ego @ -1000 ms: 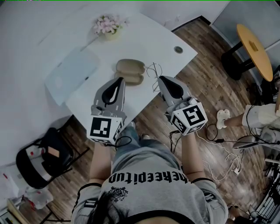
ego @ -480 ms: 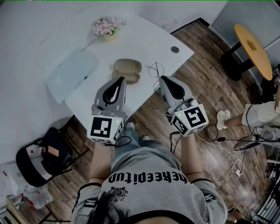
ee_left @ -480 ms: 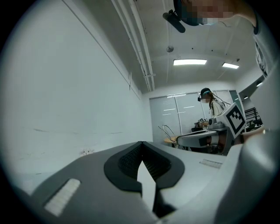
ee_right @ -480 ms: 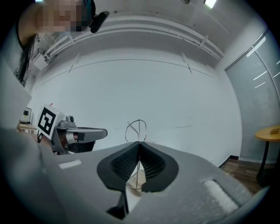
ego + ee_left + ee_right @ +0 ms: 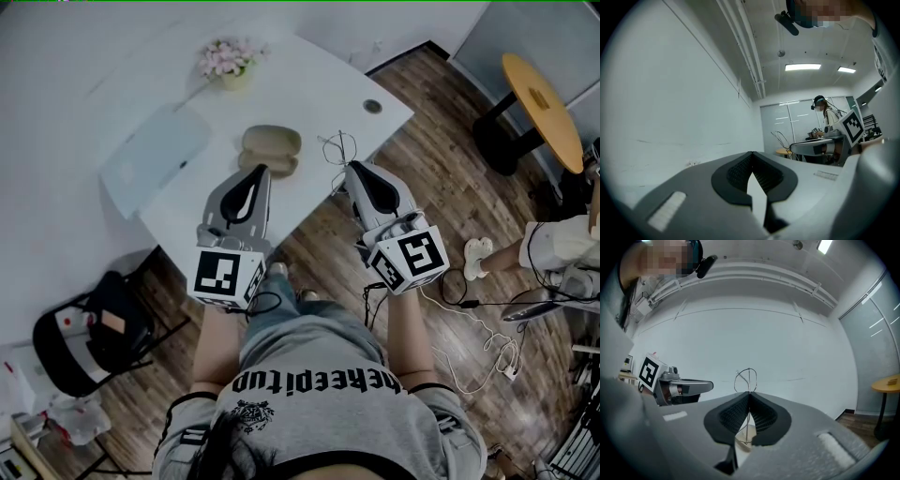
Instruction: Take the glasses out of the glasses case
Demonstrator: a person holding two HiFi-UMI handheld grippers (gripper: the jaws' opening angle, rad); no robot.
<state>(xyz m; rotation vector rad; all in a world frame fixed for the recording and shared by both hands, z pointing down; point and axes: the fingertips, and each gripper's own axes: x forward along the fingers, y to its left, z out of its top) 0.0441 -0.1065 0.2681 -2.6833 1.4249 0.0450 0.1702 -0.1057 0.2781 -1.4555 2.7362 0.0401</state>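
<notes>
Glasses (image 5: 336, 150) farther from case (image 5: 272, 141); right tongs (image 5: 349, 169) clamping them.

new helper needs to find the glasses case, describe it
On the white table, look just ahead of the left gripper. The case lies open there, two tan oval halves, unlike the wire glasses beside it, held by the right gripper.

The worktop (image 5: 309, 89) is bare in its middle, from the glasses case (image 5: 272, 150) up to the far edge, and a gripper has free room there. The open case lies near the near edge, just in front of the left gripper (image 5: 260, 171), whose fingers are together. Just beside the case, the glasses (image 5: 336, 148) stick out from the right gripper (image 5: 349, 169). A flat pale sheet (image 5: 155, 155) fills the left corner. A flower pot (image 5: 228, 61) stands near the far edge.
</notes>
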